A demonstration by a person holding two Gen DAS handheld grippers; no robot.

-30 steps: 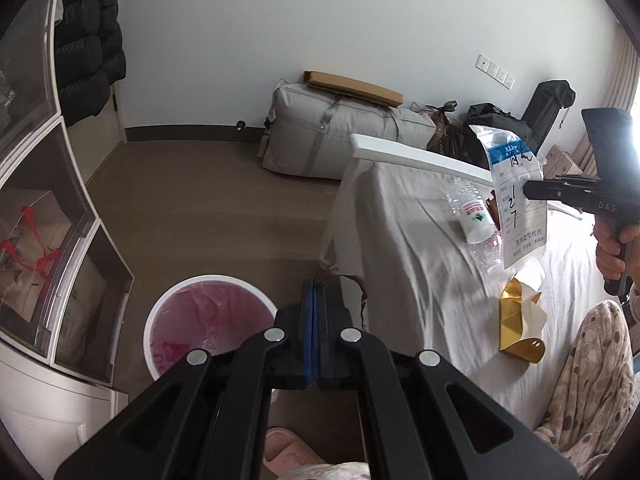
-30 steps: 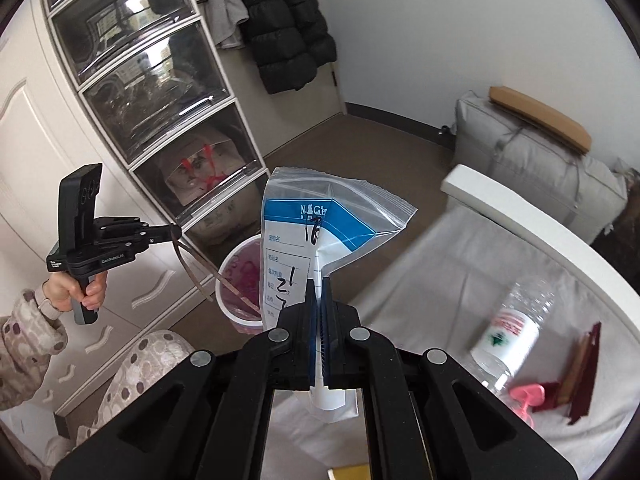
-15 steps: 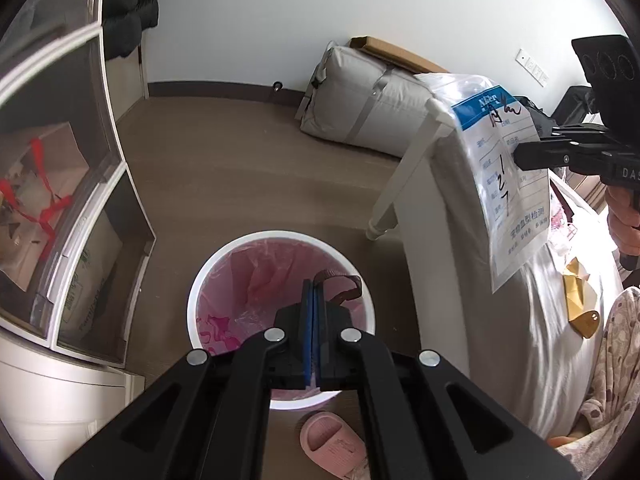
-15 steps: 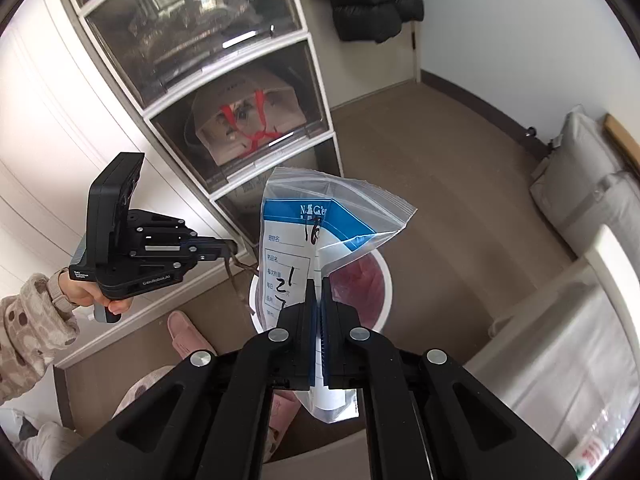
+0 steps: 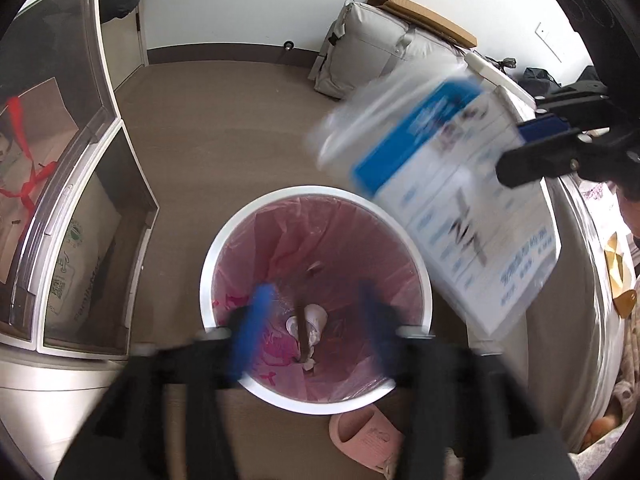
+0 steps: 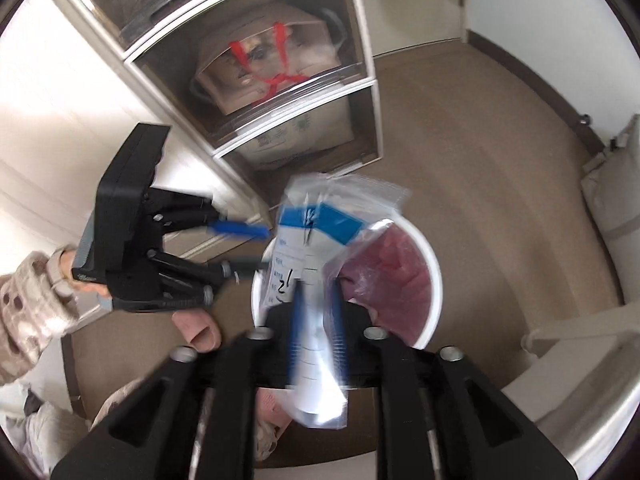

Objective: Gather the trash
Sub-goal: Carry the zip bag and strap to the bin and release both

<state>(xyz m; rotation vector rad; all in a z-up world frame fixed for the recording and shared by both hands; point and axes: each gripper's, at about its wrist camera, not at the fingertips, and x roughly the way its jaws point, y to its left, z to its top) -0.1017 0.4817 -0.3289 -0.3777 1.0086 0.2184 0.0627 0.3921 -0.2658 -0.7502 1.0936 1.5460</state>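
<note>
Left gripper [image 5: 316, 320]: jaws opening, standing wide apart directly above the bin [image 5: 424, 280], nothing between them. A thin brown strip [image 5: 301, 320] lies inside the bin below the gap — what it is cannot be made out.

Right gripper [image 6: 316, 332]: jaws opening. The plastic bag [image 6: 316, 264] stands between them, over the bin's rim; motion blur hides whether the pads press it or have let go, so the grip cannot be confirmed. In the left wrist view the bag hangs tilted over the bin's far right edge, not yet inside.

Handling, as judged: the bag is a thin printed zip pouch, light, limp and slick. It should flutter instead of dropping straight, and may catch on the rim. The flat bottom edge or the stiffer zip strip looks the best place to pinch; the smooth middle would likely slide.

Bin: white, round, pink liner, some white crumpled scraps at the bottom. A pink slipper [image 5: 368, 436] lies just beside it, a drawer unit [image 5: 80, 200] stands near it.

Obscured: both grippers' fingers are smeared by motion; the bag's print is unreadable in the left view; the person shows only as a patterned sleeve [image 6: 24, 304].
</note>
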